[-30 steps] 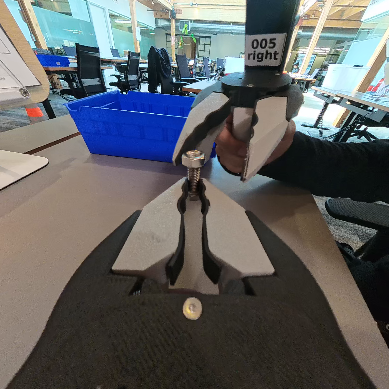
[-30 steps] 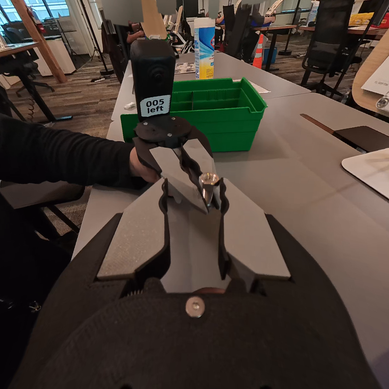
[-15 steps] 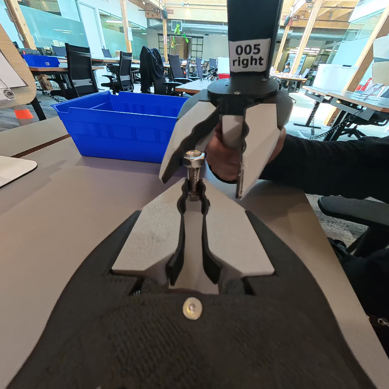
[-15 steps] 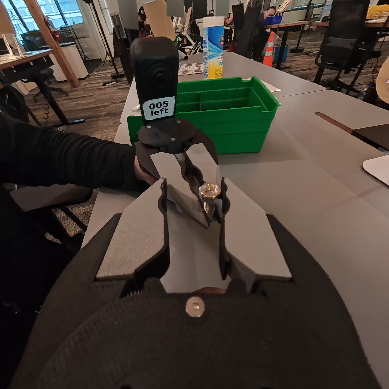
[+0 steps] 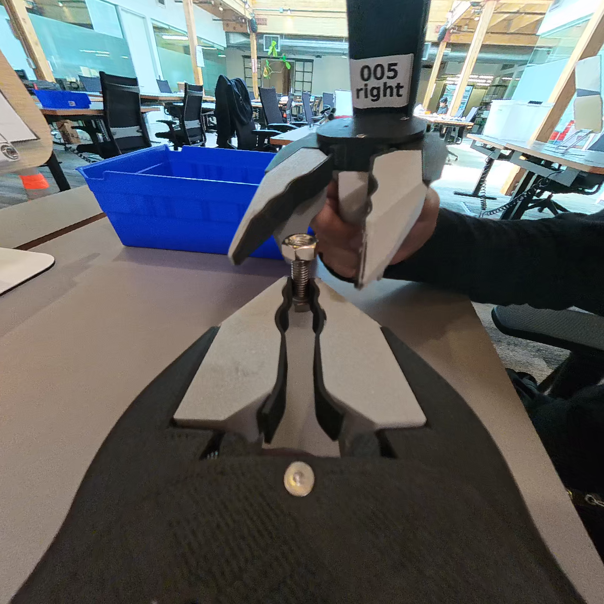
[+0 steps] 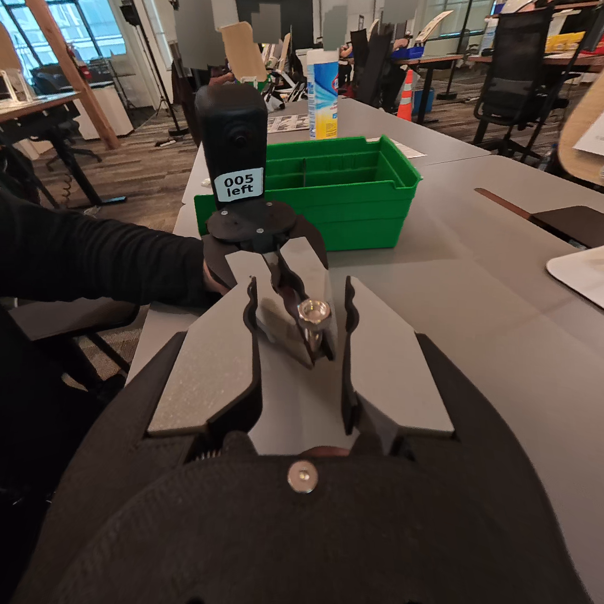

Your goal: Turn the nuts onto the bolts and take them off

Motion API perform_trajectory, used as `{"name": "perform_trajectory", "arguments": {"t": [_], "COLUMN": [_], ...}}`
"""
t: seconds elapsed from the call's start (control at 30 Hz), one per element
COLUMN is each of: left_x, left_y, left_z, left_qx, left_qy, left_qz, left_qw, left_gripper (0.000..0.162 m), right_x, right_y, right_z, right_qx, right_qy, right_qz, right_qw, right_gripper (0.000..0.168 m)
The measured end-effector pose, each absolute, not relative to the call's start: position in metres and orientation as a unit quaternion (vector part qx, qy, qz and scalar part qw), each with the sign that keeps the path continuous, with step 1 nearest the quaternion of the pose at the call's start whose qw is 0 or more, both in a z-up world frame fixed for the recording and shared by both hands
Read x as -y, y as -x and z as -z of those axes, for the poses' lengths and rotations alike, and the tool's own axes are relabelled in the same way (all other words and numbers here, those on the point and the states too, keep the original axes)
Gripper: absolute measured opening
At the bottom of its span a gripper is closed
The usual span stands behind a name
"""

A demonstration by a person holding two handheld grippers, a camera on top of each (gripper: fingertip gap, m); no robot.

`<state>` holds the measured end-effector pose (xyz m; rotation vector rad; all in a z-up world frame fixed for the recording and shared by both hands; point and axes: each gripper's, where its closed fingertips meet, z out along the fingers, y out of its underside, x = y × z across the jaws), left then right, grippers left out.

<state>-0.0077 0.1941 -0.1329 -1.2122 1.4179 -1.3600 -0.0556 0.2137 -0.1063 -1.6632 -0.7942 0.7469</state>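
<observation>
Above a grey table, the left gripper [image 5: 300, 294] clamps a steel bolt [image 5: 300, 277] upright by its head; the right gripper [image 6: 300, 300] stands spread around the hex nut [image 5: 299, 247] (small, rigid, likely slippery), best gripped across its flats.

Two close wrist views facing each other, sharing the bolt [image 5: 300, 277], probably over one table [image 5: 98, 310]

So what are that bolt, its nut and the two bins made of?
The bolt and nut look like bright bare steel or similar metal: silvery, with mirror-like glints. The blue bin and green bin look like moulded plastic: one even colour, a soft sheen and ribbed walls.
</observation>
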Motion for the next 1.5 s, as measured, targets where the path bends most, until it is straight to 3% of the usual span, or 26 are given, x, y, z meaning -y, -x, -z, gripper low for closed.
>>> {"name": "perform_trajectory", "arguments": {"t": [0.53, 0.63, 0.7, 0.77, 0.87, 0.97, 1.07, 1.1, 1.13, 1.17, 1.2, 1.3, 1.4, 1.43, 1.47, 1.5], "left_x": [-0.196, -0.213, -0.225, -0.229, -0.217, -0.206, -0.225, -0.231, -0.239, -0.245, -0.247, -0.229, -0.225, -0.231, -0.239, -0.251], "left_y": [0.007, 0.01, 0.014, 0.015, 0.012, 0.008, 0.011, 0.014, 0.016, 0.018, 0.018, 0.014, 0.009, 0.01, 0.013, 0.017], "left_z": [0.127, 0.126, 0.125, 0.121, 0.122, 0.125, 0.127, 0.126, 0.125, 0.125, 0.126, 0.12, 0.126, 0.128, 0.13, 0.13], "left_qx": [-0.549, -0.531, -0.512, -0.501, -0.518, -0.531, -0.516, -0.506, -0.495, -0.489, -0.486, -0.496, -0.514, -0.508, -0.498, -0.481], "left_qy": [0.481, 0.502, 0.518, 0.523, 0.511, 0.502, 0.526, 0.534, 0.544, 0.554, 0.56, 0.532, 0.535, 0.545, 0.555, 0.57], "left_qz": [0.544, 0.527, 0.523, 0.533, 0.534, 0.535, 0.508, 0.504, 0.498, 0.49, 0.491, 0.525, 0.498, 0.491, 0.484, 0.474], "left_qw": [0.414, 0.435, 0.442, 0.438, 0.431, 0.425, 0.447, 0.452, 0.459, 0.462, 0.458, 0.442, 0.449, 0.451, 0.457, 0.468], "left_gripper": [0.006, 0.006, 0.006, 0.006, 0.006, 0.006, 0.006, 0.006, 0.006, 0.006, 0.006, 0.006, 0.006, 0.006, 0.006, 0.006], "right_x": [-0.217, -0.218, -0.213, -0.208, -0.221, -0.225, -0.223, -0.219, -0.212, -0.202, -0.202, -0.226, -0.231, -0.231, -0.228, -0.22], "right_y": [0.07, 0.069, 0.055, 0.046, 0.045, 0.072, 0.068, 0.061, 0.056, 0.054, 0.049, 0.04, 0.066, 0.068, 0.063, 0.059], "right_z": [0.104, 0.11, 0.108, 0.099, 0.094, 0.102, 0.107, 0.105, 0.101, 0.092, 0.083, 0.086, 0.101, 0.103, 0.105, 0.104], "right_qx": [0.318, 0.318, 0.315, 0.31, 0.286, 0.316, 0.311, 0.307, 0.31, 0.319, 0.304, 0.272, 0.295, 0.294, 0.297, 0.309], "right_qy": [0.693, 0.709, 0.711, 0.696, 0.699, 0.699, 0.715, 0.715, 0.708, 0.684, 0.67, 0.697, 0.71, 0.714, 0.723, 0.723], "right_qz": [-0.361, -0.324, -0.306, -0.315, -0.321, -0.329, -0.3, -0.297, -0.301, -0.323, -0.333, -0.305, -0.331, -0.323, -0.301, -0.293], "right_qw": [0.536, 0.539, 0.549, 0.566, 0.572, 0.55, 0.549, 0.554, 0.559, 0.571, 0.589, 0.589, 0.547, 0.547, 0.547, 0.544], "right_gripper": [0.056, 0.073, 0.065, 0.045, 0.062, 0.06, 0.079, 0.078, 0.066, 0.032, 0.034, 0.062, 0.065, 0.078, 0.081, 0.068]}}
